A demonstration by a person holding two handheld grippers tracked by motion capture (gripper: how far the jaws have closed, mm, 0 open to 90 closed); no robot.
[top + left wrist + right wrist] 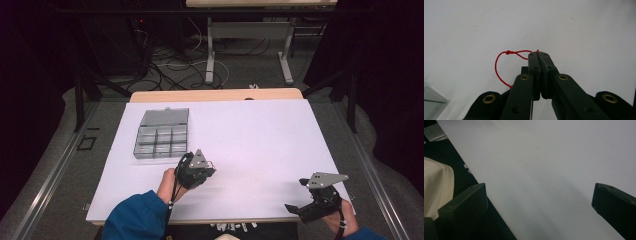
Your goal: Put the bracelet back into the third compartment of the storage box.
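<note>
On the white table sheet (260, 135), the left gripper (538, 53) has its jaws pressed together, pinching a thin red thread loop (499, 62). A grey compartment box (161, 134) with its lid open lies just beyond it. Near the front edge, the right gripper (305, 192) holds its jaws spread wide.
</note>
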